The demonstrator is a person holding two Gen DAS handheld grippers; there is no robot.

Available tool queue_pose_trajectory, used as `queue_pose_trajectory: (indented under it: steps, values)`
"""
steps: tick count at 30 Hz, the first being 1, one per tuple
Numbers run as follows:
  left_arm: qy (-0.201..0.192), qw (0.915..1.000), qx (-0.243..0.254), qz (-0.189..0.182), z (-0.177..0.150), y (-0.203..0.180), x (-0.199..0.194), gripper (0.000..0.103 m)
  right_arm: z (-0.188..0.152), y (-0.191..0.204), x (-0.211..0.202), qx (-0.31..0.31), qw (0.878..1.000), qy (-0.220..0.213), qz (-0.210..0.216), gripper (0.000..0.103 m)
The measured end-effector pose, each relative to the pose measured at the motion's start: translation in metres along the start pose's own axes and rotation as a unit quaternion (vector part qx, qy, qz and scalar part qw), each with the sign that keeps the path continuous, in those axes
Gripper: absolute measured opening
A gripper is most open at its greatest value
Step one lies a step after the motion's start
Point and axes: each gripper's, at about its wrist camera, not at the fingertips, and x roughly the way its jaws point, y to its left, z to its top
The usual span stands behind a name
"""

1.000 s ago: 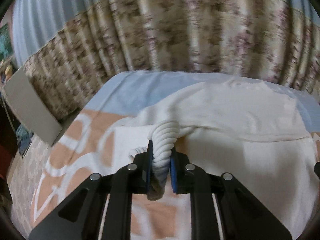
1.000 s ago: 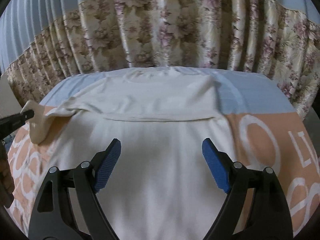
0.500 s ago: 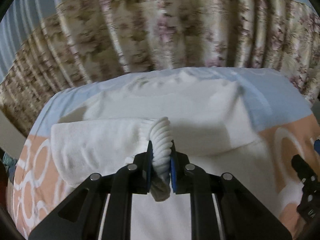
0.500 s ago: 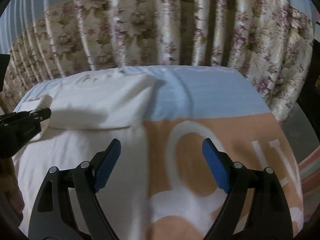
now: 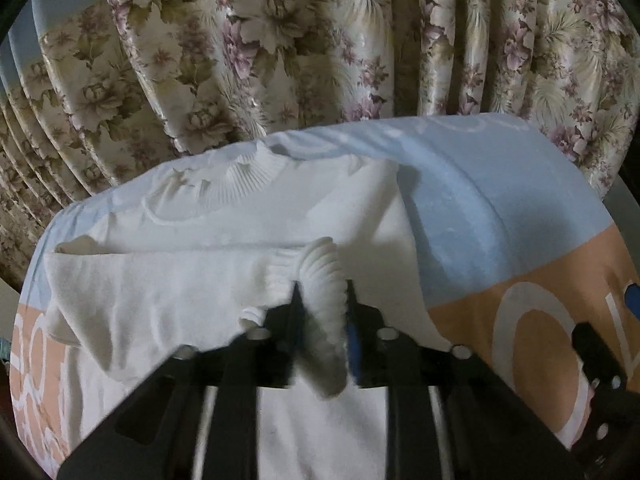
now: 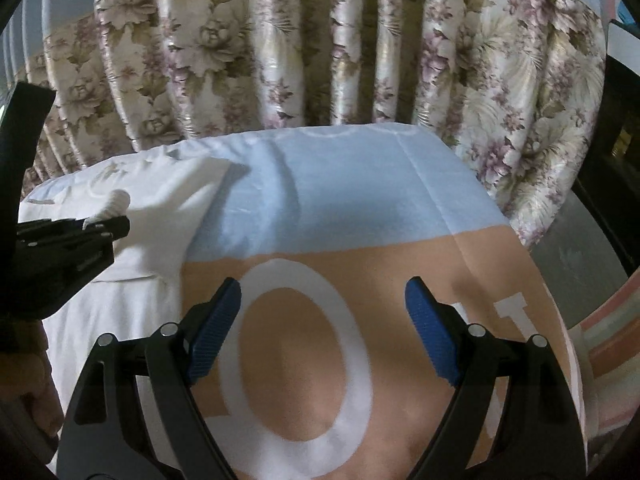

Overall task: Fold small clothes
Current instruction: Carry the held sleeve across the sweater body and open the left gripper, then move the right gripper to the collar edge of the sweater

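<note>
left gripper (image 5: 322, 312): jaws just opening, ribbed white sleeve cuff (image 5: 322, 280) between | right gripper (image 6: 322, 330): spread wide, empty, over peach-and-blue printed sheet (image 6: 360, 216)

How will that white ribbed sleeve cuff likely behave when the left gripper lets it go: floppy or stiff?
Probably floppy: the sleeve cuff bunches and droops between the left gripper fingers, whose jaws have just been opening. It looks light and should settle on the white sweater rather than slide, since the knit seems grippy.

Support surface: a bed covered by a sheet (image 6: 360, 200), pale blue toward the far edge and peach with large white letters nearer the cameras. Directly on it, over the left part, lies a white knit sweater (image 5: 168, 292), one sleeve folded across its body.
</note>
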Motion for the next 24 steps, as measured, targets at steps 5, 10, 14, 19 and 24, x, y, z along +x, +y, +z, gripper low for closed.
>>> queue_pose_trajectory:
  steps: [5, 10, 14, 19, 24]
  values:
    - [-0.019, 0.9998, -0.007, 0.002, -0.001, 0.016, -0.013, 0.073, 0.004, -0.005, 0.006, 0.004, 1.000, 0.002, -0.003, 0.085]
    - [-0.065, 0.9977, -0.001, 0.022, -0.004, 0.065, -0.044, 0.081, 0.015, 0.009, 0.002, 0.005, 1.000, -0.010, 0.022, 0.085]
    - [-0.058, 0.9959, -0.038, 0.058, -0.010, 0.130, -0.044, 0.081, 0.027, 0.036, -0.001, -0.008, 0.998, -0.024, 0.056, 0.086]
    - [-0.044, 0.9905, -0.074, 0.107, -0.032, 0.207, -0.040, 0.081, 0.038, 0.085, 0.002, -0.037, 0.994, -0.029, 0.094, 0.086]
    - [-0.040, 0.9874, -0.095, 0.119, -0.053, 0.259, -0.039, 0.081, 0.043, 0.137, 0.002, -0.068, 0.989, -0.032, 0.125, 0.086]
